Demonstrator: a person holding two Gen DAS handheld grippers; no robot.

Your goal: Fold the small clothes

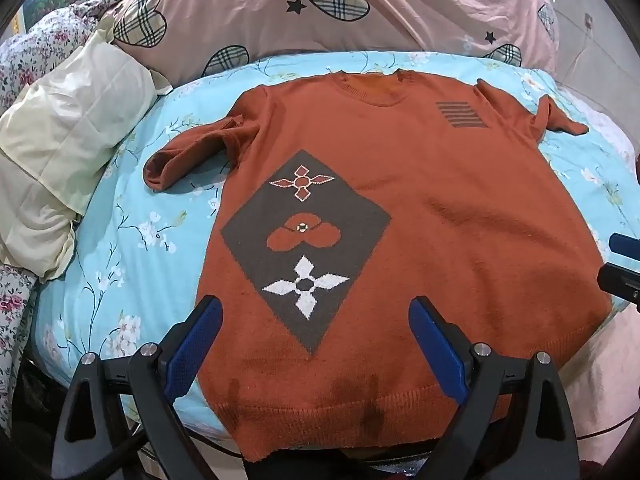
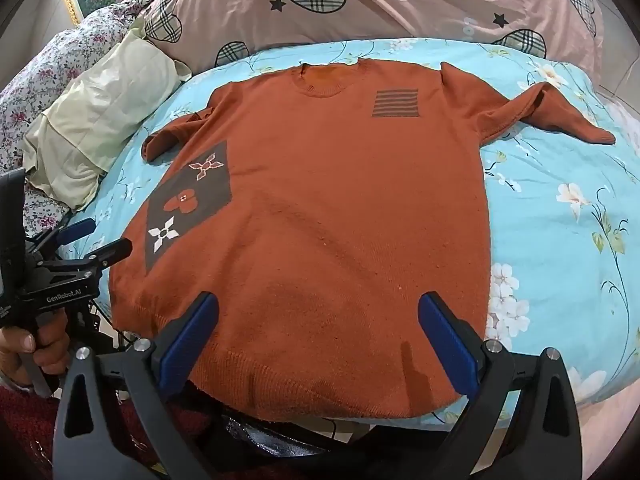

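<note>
Knitwear fills both views: an orange short-sleeved sweater (image 1: 420,200) lies face up and spread flat on the bed's blue floral sheet (image 1: 132,216), neck toward the pink heart-print duvet (image 1: 360,4) and ribbed hem (image 1: 340,412) nearest the cameras, where it reaches the mattress edge. A grey diamond panel (image 1: 306,240) with three flower motifs sits on one side of the chest, a small block of grey stripes (image 1: 460,114) on the other. One sleeve (image 1: 192,152) is partly rolled and bunched near the cream pillow (image 1: 68,128); the other sleeve (image 2: 560,116) sticks out flatter. The left hand-held gripper (image 1: 316,336) hovers just above the hem with its blue-padded fingers spread wide and nothing between them; the right hand-held gripper (image 2: 318,334) is likewise wide apart and empty over the hem's other half. Judging by the fuzzy knit and soft creases, the garment should be light, limp and slightly stretchy, with enough nap to grip well against the pads but prone to sagging and dragging on the sheet if lifted by one point. The sensible holds are probably the thicker ribbed hem corners, or a shoulder seam paired with the hem on the same side, so that one side panel and its sleeve can be carried over together. The bunched sleeve likely needs flattening first.
</note>
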